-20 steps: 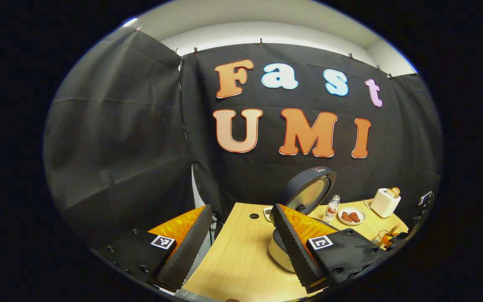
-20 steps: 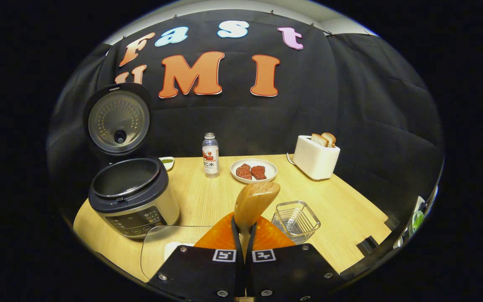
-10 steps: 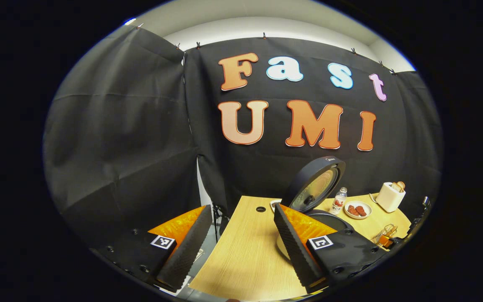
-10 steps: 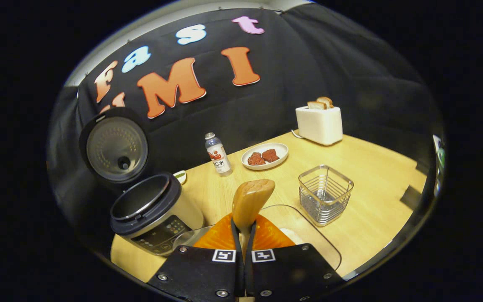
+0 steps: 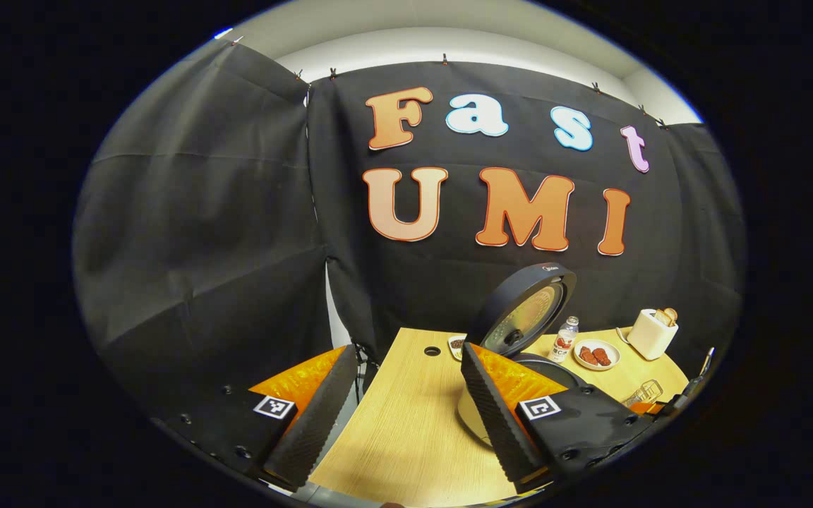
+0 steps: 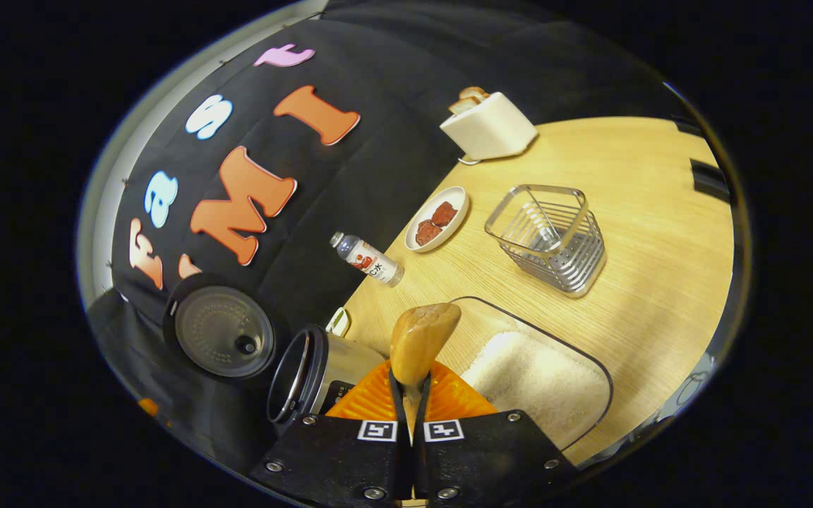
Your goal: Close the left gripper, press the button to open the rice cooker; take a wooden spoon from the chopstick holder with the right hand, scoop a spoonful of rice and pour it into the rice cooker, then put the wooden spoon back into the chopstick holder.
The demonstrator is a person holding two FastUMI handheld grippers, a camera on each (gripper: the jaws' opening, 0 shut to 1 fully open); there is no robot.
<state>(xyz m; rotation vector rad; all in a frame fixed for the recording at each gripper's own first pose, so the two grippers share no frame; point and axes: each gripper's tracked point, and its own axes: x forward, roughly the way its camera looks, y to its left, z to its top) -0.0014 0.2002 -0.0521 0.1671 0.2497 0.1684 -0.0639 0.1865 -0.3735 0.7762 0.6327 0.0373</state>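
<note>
right tool (image 6: 410, 395) clamped on wooden spoon (image 6: 420, 339) above rice tray (image 6: 593, 367); left tool (image 5: 406, 402) apart.

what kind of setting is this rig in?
Likely a mock kitchen in a cloth-walled booth: an open dark-lidded rice cooker, a white toaster holding bread and a clear tray of white rice on a light wooden table.

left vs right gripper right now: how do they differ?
Left gripper has its black ridged fingers spread wide apart with only the light wooden table between them; right gripper is closed on the light-brown wooden spoon.
Left looks level across the table toward the open dark-lidded rice cooker; right is rolled and tipped down over the clear container of white rice.
Both have orange finger backs.
</note>
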